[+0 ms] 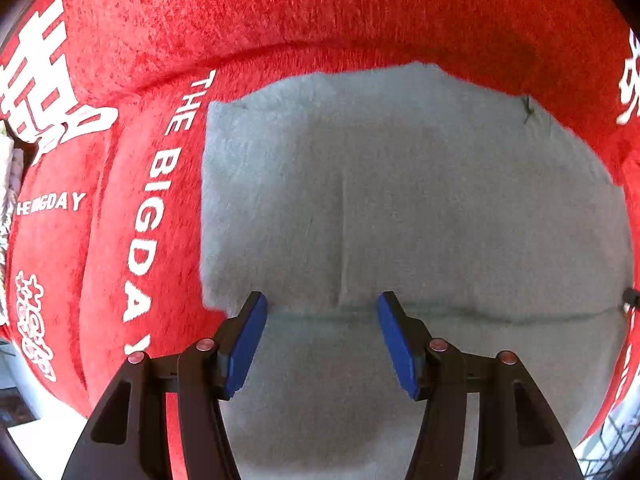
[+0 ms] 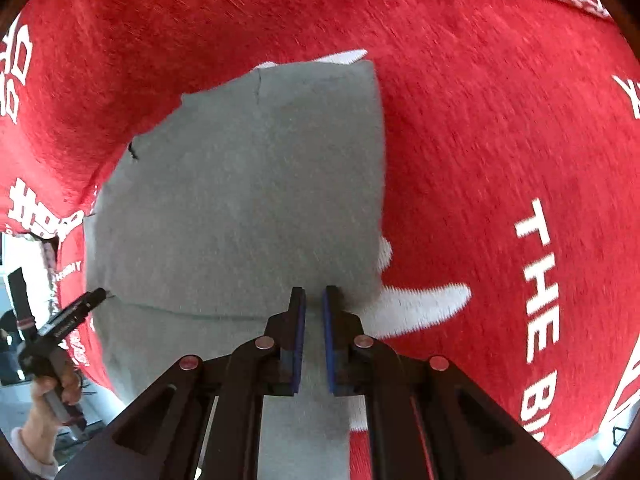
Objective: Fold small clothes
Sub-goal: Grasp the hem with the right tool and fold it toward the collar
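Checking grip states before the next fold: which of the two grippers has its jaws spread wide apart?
The left gripper: its blue pads stand far apart over the grey garment. The right gripper shows only a narrow slit between its pads.

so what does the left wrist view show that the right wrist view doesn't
Only the left wrist view: the left gripper open over the grey cloth, its blue pads wide apart, and a straight crease running down the cloth toward them.

Only the right wrist view: the right gripper nearly closed at the cloth's near right edge, whether it pinches fabric is unclear. At the left edge, a hand holds the other gripper.

Both: the cloth lying on the red blanket with white lettering.
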A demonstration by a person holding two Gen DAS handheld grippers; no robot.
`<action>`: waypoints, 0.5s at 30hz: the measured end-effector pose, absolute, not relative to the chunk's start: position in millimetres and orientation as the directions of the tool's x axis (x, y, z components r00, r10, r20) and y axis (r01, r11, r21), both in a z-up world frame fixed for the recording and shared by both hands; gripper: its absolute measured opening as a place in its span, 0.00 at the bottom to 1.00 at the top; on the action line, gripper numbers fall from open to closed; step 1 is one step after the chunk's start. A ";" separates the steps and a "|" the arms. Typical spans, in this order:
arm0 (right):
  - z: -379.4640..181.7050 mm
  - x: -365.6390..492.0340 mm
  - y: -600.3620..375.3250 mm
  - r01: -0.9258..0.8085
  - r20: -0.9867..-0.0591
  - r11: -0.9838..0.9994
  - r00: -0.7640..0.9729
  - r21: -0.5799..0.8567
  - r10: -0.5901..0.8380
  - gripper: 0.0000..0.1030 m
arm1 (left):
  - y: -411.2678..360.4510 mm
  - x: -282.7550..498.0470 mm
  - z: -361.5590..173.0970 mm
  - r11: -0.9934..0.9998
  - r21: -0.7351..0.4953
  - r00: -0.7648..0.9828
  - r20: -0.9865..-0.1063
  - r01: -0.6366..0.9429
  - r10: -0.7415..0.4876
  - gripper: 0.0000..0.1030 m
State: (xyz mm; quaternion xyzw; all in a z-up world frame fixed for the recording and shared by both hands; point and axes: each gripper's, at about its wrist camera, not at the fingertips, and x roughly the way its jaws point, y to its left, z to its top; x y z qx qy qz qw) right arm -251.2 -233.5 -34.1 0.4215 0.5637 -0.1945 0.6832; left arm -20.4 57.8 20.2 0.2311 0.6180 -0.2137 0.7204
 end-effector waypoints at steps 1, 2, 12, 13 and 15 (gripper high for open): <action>-31.4 -254.1 -233.9 0.744 -0.936 0.569 0.279 0.351 0.213 0.10 | 60.0 -23.9 20.2 0.798 0.087 0.148 -0.989 0.596 -0.002 0.58; -28.7 -256.5 -234.3 0.746 -0.939 0.571 0.272 0.344 0.210 0.13 | 63.3 -27.7 20.8 0.798 0.095 0.146 -0.989 0.595 0.009 0.58; -12.2 -279.7 -216.3 0.752 -0.927 0.543 0.273 0.372 0.257 0.14 | 62.5 -67.5 39.9 0.813 0.043 0.096 -0.995 0.580 -0.016 0.58; -7.1 -288.0 -216.1 0.752 -0.926 0.542 0.275 0.375 0.260 0.15 | 60.2 -70.4 41.9 0.813 0.039 0.096 -0.995 0.581 -0.020 0.58; -5.1 -288.1 -212.8 0.751 -0.922 0.537 0.280 0.384 0.267 0.21 | 55.5 -76.4 46.7 0.812 0.034 0.095 -0.995 0.582 -0.027 0.58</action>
